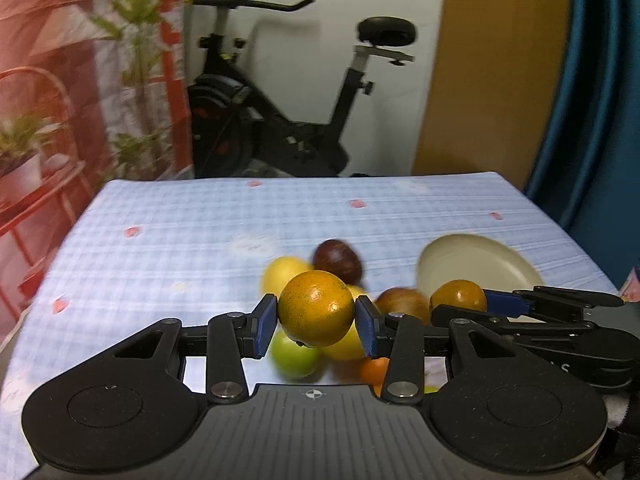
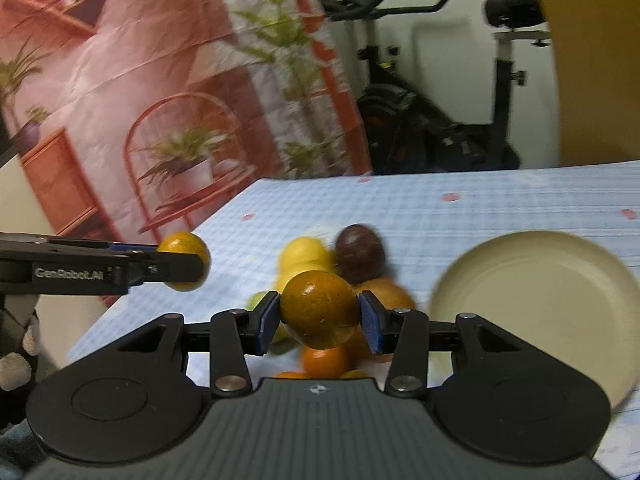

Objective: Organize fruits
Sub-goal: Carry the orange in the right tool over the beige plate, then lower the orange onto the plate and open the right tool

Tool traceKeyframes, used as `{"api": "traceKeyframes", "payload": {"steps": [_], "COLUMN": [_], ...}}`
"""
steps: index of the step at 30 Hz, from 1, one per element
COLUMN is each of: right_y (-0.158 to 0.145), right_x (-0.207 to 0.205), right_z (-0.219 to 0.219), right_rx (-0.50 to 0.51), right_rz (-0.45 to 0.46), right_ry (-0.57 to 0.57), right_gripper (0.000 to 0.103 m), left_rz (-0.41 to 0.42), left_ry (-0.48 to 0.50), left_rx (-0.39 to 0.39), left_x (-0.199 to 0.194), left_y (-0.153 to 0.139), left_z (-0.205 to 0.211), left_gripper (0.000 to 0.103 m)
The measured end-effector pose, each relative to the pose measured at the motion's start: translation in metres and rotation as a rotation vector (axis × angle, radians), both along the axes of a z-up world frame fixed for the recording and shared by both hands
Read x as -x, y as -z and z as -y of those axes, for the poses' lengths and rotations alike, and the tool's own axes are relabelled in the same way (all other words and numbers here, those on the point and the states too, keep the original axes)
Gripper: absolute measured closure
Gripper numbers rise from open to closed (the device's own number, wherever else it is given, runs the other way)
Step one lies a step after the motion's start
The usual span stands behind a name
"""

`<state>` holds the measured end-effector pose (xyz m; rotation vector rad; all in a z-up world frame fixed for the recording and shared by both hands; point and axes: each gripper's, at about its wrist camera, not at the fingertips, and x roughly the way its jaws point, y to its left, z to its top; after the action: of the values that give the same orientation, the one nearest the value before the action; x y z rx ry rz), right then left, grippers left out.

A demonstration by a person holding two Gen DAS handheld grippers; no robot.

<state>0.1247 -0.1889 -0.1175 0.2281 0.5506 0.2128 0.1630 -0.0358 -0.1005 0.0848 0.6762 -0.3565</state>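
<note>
Left tool [image 2: 182, 262], "GenRobot.AI" on its side – like right tool [image 2: 319, 312] – clamped on an orange

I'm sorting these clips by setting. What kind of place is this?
Most likely a room in a home, set up for recording. An exercise bike stands by the wall, a checked cloth covers the table, and a printed backdrop of plants and shelves hangs beside it.
</note>
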Motion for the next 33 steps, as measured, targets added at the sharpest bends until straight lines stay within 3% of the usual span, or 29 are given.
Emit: {"api": "traceKeyframes", "payload": {"steps": [16, 33], "right_y": [0.022, 0.038], "right_x": [-0.01, -0.051], "right_z": [0.107, 0.13], "right_rx": [0.112, 0.207], "right_rz": [-0.044, -0.088], "right_ry": [0.208, 0.198], "right_gripper": [0.057, 0.057], "left_rz": [-0.058, -0.118], "left_ry": [0.189, 0.239], "left_rx": [0.006, -0.067], "left_x": [-0.055, -0.092], "left_y": [0.04, 0.081], "left_z": [0.108, 0.143], "left_gripper": [0.058, 0.058]}}
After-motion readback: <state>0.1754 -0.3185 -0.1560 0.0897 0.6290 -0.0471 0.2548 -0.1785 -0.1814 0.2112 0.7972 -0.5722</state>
